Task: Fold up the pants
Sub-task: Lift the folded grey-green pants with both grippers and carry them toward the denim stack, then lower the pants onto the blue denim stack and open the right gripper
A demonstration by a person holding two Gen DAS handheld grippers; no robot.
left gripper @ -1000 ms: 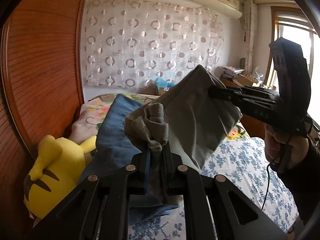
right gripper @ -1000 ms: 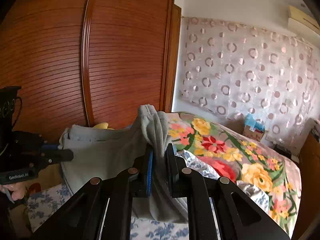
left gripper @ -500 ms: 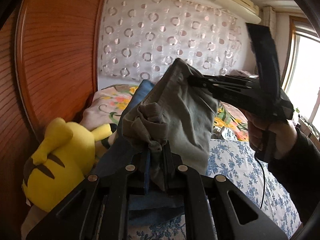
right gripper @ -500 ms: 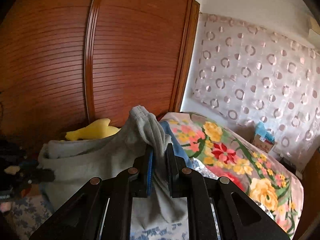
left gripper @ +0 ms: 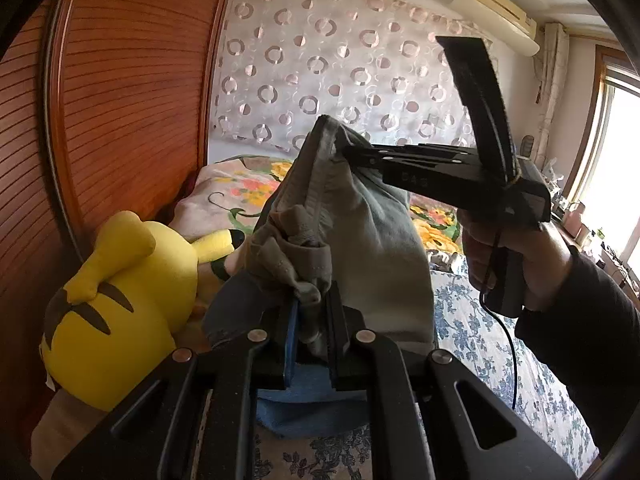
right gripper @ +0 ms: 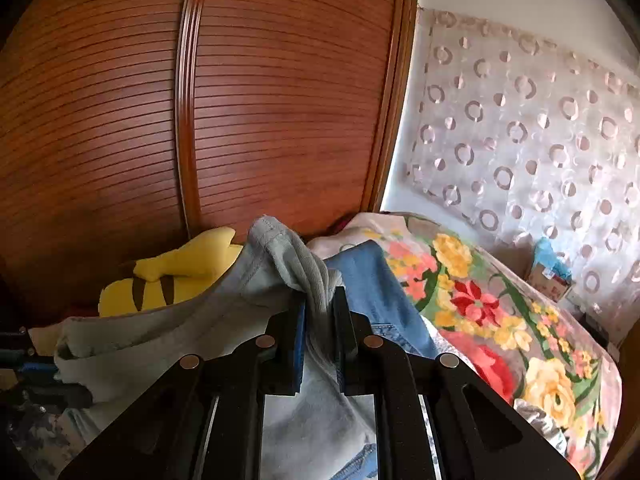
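**Item: grey pants, held aloft over the bed**

- Holders: left gripper is clamped on a bunched corner of the cloth; right gripper likewise pinches a gathered fold. Both sets of jaws stand almost together, with fabric wedged between them.
- Position of the pants: off the bed, stretched as a short panel between the two grippers, the lower part hanging loose. In the left wrist view the right gripper bites the upper hem, higher than and beyond the left one. The panel hangs above a blue denim garment lying on the bed, near the bed's wardrobe-side edge.
- Neighbours: a yellow plush toy against the wooden wardrobe; a floral quilt toward the head end of the bed.
- Step in hand, as judged: bringing the two held corners into line to set a fold.
- Doing it well: keep both pinches firm — a bunched grip can shed layers. Hold the top edge taut and level so the cloth hangs without twist. Lower onto bare bedsheet, clear of the denim and the toy — hanging end touching down first, then the hem laid over it.
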